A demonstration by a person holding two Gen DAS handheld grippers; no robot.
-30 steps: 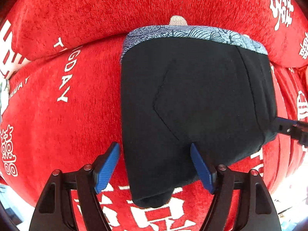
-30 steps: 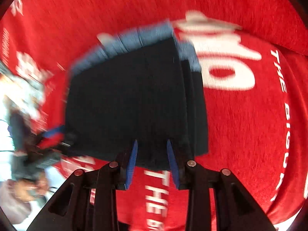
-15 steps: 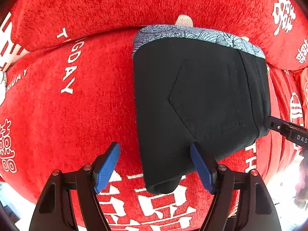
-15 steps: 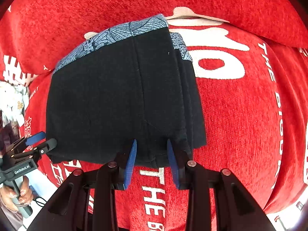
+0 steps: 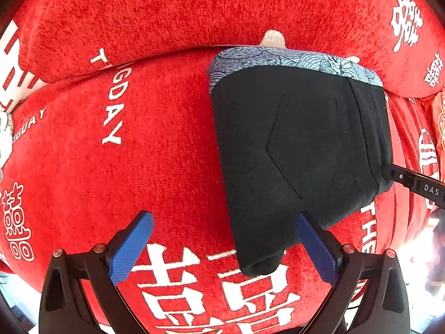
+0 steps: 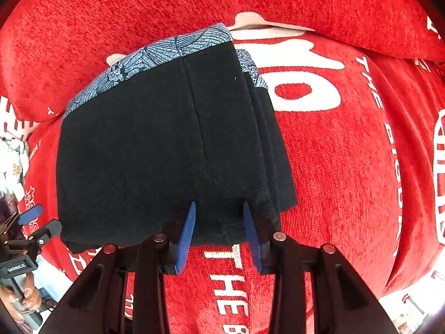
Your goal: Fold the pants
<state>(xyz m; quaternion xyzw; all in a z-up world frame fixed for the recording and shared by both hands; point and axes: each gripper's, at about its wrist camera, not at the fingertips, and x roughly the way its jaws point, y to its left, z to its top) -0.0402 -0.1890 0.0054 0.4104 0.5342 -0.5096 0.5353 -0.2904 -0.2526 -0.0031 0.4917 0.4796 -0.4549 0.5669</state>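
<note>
The black pants (image 5: pixel 300 150) lie folded into a thick block on the red seat, their blue patterned waistband (image 5: pixel 292 59) toward the backrest. My left gripper (image 5: pixel 222 222) hangs over the block's near left corner with its jaws opening wide. The corner lies loose between the blue pads, which do not touch it. My right gripper (image 6: pixel 219 214) grips the near edge of the pants (image 6: pixel 167 144); its jaws are starting to open, and fabric still fills the gap between the pads. The right gripper's finger (image 5: pixel 411 183) shows at the pants' right edge.
A red sofa cover (image 5: pixel 139 153) with white lettering spreads under everything, and the back cushion (image 5: pixel 167 14) rises behind the waistband. The left gripper (image 6: pixel 30 222) and the hand (image 6: pixel 19 297) holding it show at the right wrist view's lower left.
The left jaws have spread much wider. In the left view the pants have slid to the right, so only their corner sits between the pads. The right view has gone from blurred to sharp.
</note>
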